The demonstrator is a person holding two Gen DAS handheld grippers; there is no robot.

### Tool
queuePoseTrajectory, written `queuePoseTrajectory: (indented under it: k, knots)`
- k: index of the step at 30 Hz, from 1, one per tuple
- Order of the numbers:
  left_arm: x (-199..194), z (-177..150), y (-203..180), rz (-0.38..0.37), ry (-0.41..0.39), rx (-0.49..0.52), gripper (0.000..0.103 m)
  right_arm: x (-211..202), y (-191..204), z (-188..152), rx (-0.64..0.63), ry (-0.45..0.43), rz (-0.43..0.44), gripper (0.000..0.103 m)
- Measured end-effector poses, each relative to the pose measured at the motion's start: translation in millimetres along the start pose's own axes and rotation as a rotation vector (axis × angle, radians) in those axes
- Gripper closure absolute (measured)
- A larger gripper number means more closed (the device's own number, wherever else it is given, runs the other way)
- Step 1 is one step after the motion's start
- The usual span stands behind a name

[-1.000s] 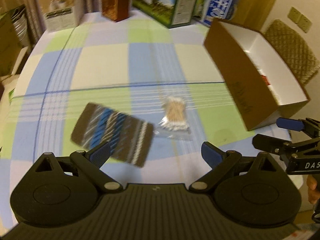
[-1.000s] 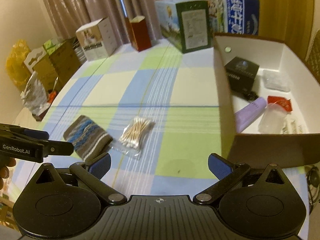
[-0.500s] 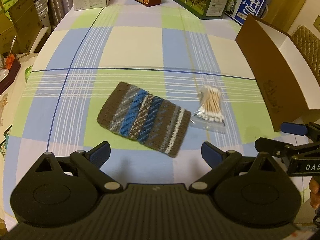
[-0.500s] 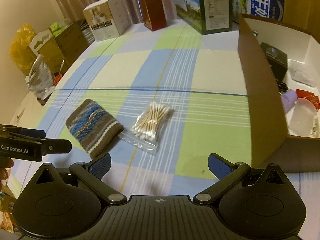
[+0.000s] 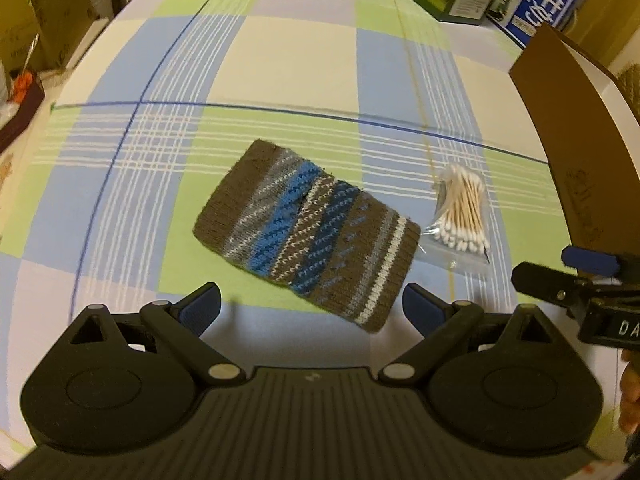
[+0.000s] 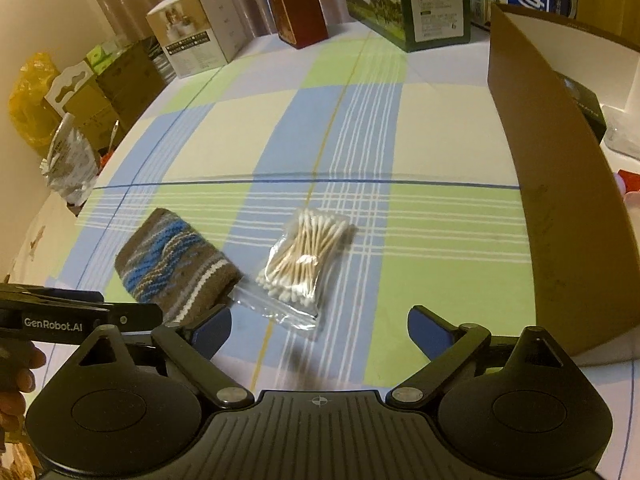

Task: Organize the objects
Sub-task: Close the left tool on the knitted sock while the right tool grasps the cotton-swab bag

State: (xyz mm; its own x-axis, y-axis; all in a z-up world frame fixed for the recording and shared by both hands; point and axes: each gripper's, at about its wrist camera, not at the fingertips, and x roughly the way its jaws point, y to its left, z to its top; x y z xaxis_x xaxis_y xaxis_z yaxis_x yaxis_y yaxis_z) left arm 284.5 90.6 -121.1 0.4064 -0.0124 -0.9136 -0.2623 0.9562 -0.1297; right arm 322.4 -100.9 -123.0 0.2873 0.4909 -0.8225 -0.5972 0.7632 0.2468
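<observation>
A brown knitted pouch with blue and white stripes (image 5: 308, 232) lies flat on the checked tablecloth. My left gripper (image 5: 311, 308) is open, just above its near edge. A clear bag of cotton swabs (image 5: 462, 216) lies right of the pouch. In the right wrist view my right gripper (image 6: 320, 326) is open, just short of the swab bag (image 6: 306, 258), with the pouch (image 6: 176, 264) to its left. The brown cardboard box (image 6: 560, 184) stands at the right with several items inside.
Cartons and boxes (image 6: 408, 0) stand along the table's far edge. A small white box (image 6: 200, 36) and a red-brown box (image 6: 302, 8) are at the far left. Bags and cardboard (image 6: 64, 120) sit beyond the table's left edge.
Both grippers have moved forward and lower over the table. The pouch and swab bag now sit closer to the fingers. Neither object has moved.
</observation>
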Motion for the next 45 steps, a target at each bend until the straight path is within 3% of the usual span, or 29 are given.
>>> queuePoseTrajectory:
  k: [9, 14, 21, 24, 31, 33, 38, 41, 45]
  knots:
    - [25, 19, 6, -0.055, 0.011, -0.133, 0.007, 16, -10, 9, 0.043, 0.023, -0.02, 0.01]
    - [41, 37, 7, -0.055, 0.026, -0.206, 0.002, 23, -15, 15, 0.069, 0.022, -0.031, 0.01]
    - [52, 53, -7, 0.01, -0.009, -0.099, 0.003, 40, -9, 23, 0.08, 0.0, -0.01, 0.011]
    - [57, 55, -13, 0.047, -0.017, -0.023, 0.003, 50, -3, 26, 0.069, -0.006, -0.003, 0.023]
    - [69, 59, -22, 0.131, -0.03, 0.132, 0.008, 66, 16, 28, -0.006, -0.022, -0.023, 0.038]
    - [70, 59, -19, 0.13, -0.03, 0.136, 0.008, 69, 21, 27, -0.06, -0.024, -0.048, 0.047]
    - [68, 56, -18, 0.123, -0.037, 0.151, 0.011, 72, 29, 23, -0.148, -0.026, -0.088, 0.057]
    - [66, 56, -16, 0.119, -0.039, 0.152, 0.018, 72, 27, 22, -0.169, -0.026, -0.099, 0.07]
    - [61, 55, -15, 0.117, -0.044, 0.16, 0.032, 71, 24, 20, -0.155, -0.026, -0.087, 0.077]
